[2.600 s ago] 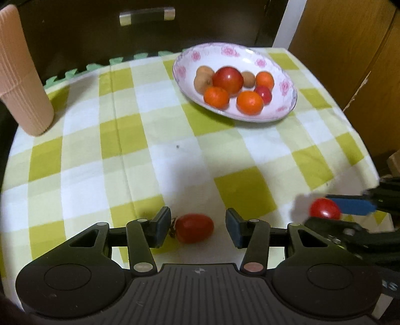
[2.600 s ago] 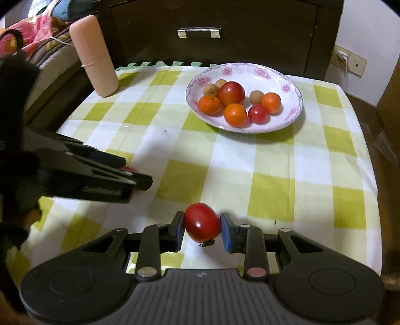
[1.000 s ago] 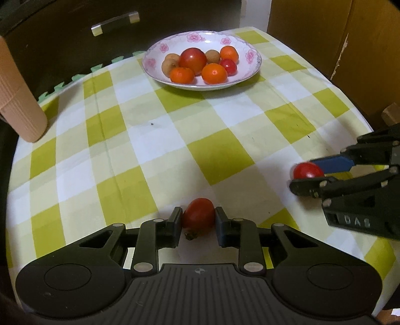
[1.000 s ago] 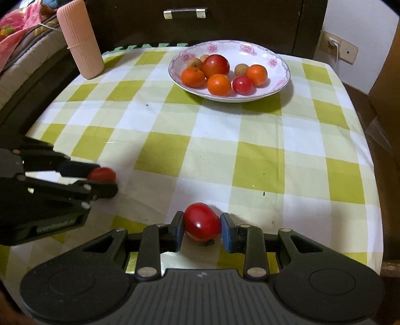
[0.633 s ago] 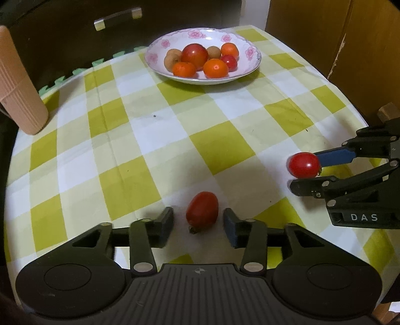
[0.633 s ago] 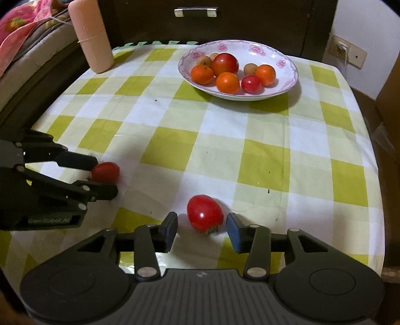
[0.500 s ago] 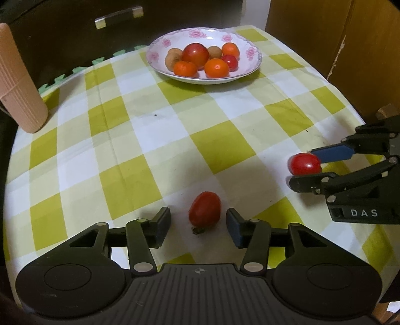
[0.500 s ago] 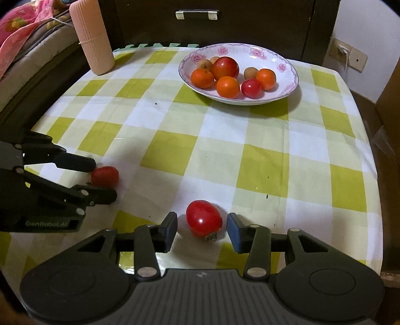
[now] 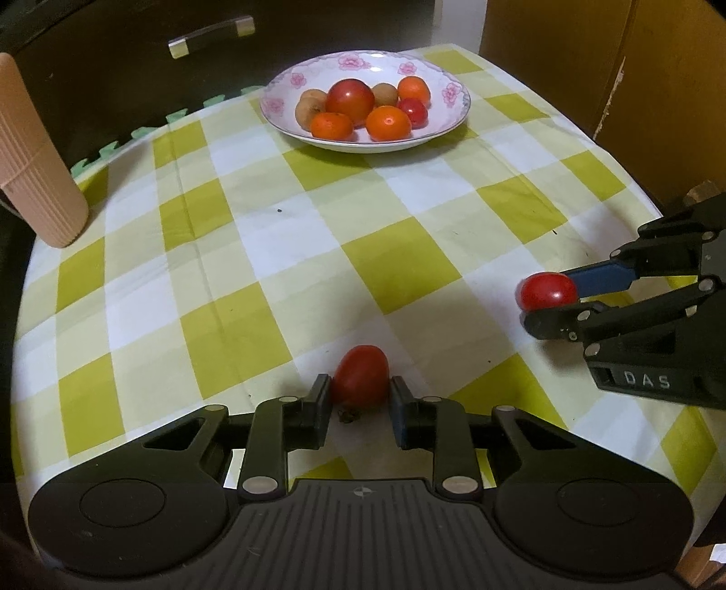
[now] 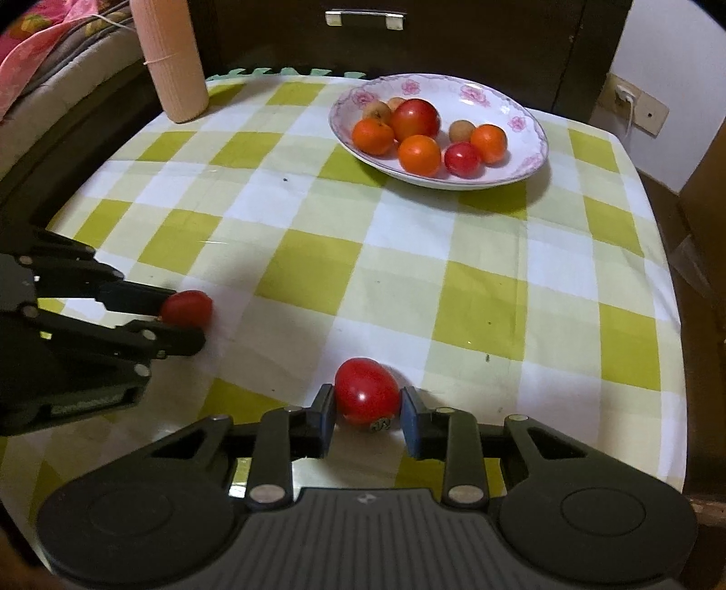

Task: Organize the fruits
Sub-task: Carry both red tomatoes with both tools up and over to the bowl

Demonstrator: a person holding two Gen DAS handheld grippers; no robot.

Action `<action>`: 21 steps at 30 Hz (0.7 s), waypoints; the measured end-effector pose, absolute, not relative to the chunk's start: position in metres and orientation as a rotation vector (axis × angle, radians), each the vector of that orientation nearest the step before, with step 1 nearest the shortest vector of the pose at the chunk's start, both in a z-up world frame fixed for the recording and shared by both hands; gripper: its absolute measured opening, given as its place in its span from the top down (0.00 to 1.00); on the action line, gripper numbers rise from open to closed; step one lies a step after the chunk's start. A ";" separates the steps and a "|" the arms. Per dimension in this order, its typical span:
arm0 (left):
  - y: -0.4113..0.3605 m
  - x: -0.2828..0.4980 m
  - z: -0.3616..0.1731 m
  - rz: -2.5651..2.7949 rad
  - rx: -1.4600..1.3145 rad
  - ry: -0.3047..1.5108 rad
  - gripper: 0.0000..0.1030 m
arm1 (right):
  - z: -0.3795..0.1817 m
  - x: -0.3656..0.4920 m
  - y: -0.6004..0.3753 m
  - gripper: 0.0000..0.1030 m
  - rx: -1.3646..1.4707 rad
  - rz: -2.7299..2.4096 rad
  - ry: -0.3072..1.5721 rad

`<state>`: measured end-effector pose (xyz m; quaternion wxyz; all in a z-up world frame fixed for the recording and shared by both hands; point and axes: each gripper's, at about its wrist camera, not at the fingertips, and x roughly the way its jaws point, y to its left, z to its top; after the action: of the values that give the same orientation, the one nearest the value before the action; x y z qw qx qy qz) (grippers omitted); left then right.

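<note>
Two red tomatoes sit near the front of the yellow-checked tablecloth. The long tomato is pinched between my left gripper's blue pads; the right wrist view shows it at the left. My right gripper is shut on the rounder tomato, seen from the left wrist view at the right. At the far side stands a floral plate holding oranges, a large tomato, a small tomato and brown fruits.
A pink ribbed cylinder stands at the table's far left corner. A dark drawer front with a metal handle is behind the table. Wooden panels flank the right edge, bedding the left.
Half a second ago both grippers stood open with the tomatoes loose between their fingers. Both have now closed on their tomatoes. The plate looks nearer in both views.
</note>
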<state>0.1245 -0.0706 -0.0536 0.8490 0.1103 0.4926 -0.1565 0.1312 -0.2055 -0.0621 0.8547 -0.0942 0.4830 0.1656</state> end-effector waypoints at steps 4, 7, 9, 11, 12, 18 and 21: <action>-0.071 0.127 -0.053 -0.329 0.217 1.042 0.67 | -0.060 0.133 -0.205 0.72 -0.177 0.351 1.011; -0.071 0.128 -0.050 -0.327 0.205 1.036 0.67 | -0.054 0.133 -0.206 0.72 -0.159 0.346 0.993; -0.071 0.129 -0.047 -0.328 0.192 1.030 0.67 | -0.053 0.134 -0.207 0.72 -0.149 0.342 0.991; -0.071 0.130 -0.044 -0.329 0.178 1.025 0.67 | -0.052 0.135 -0.207 0.72 -0.146 0.333 0.987; -0.071 0.131 -0.043 -0.330 0.172 1.022 0.67 | -0.051 0.136 -0.206 0.72 -0.141 0.332 0.986; -0.073 0.136 -0.036 -0.332 0.136 1.007 0.67 | -0.044 0.141 -0.204 0.72 -0.104 0.336 0.972; -0.074 0.140 -0.033 -0.327 0.119 1.001 0.67 | -0.040 0.144 -0.203 0.72 -0.083 0.332 0.964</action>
<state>0.1399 -0.0737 -0.0331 0.8628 0.0565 0.4776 -0.1559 0.1436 -0.2033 -0.0404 0.8719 -0.0396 0.4614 0.1589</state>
